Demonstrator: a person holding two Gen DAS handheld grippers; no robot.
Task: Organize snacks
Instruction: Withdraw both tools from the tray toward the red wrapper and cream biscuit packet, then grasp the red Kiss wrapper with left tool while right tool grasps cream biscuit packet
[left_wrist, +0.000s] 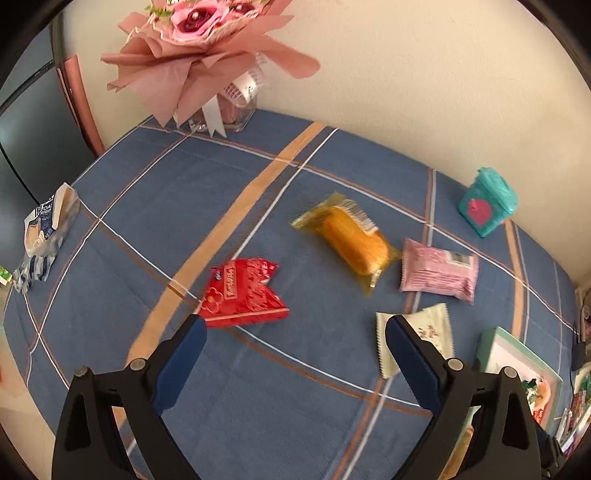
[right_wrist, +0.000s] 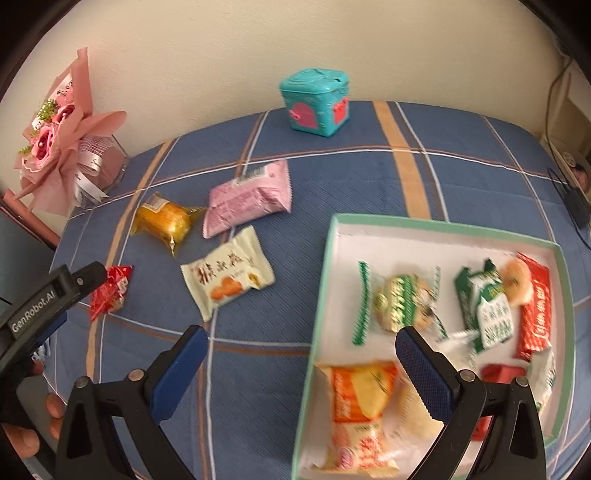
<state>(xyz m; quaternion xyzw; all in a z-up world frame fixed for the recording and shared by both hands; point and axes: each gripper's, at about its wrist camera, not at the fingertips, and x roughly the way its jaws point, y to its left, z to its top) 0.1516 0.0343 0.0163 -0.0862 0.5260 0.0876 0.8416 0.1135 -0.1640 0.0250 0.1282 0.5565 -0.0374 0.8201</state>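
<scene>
Left wrist view: looks down and forward along its own fingers (left_wrist: 295, 328) from low over the blue plaid cloth (left_wrist: 155, 206), facing the cream wall (left_wrist: 406, 74).
Left view nearness: close; the red pack (left_wrist: 242, 293) lies just past the fingertips, the bouquet (left_wrist: 195, 48) stands far back on the left.
Right wrist view: same tilt, facing the same wall (right_wrist: 207, 48), set further right, over the box (right_wrist: 334, 236).
Right view nearness: close; the box fills the lower right.
Cross-sight: the left gripper (right_wrist: 55, 295) pokes in at the right view's left edge.
Shared: red pack (right_wrist: 110, 291), yellow cake (left_wrist: 351, 243) (right_wrist: 162, 219), pink pack (left_wrist: 437, 269) (right_wrist: 247, 197), cream pack (left_wrist: 430, 334) (right_wrist: 227, 277), teal tin (left_wrist: 485, 201) (right_wrist: 314, 103), bouquet (right_wrist: 55, 129), box corner (left_wrist: 517, 358).
</scene>
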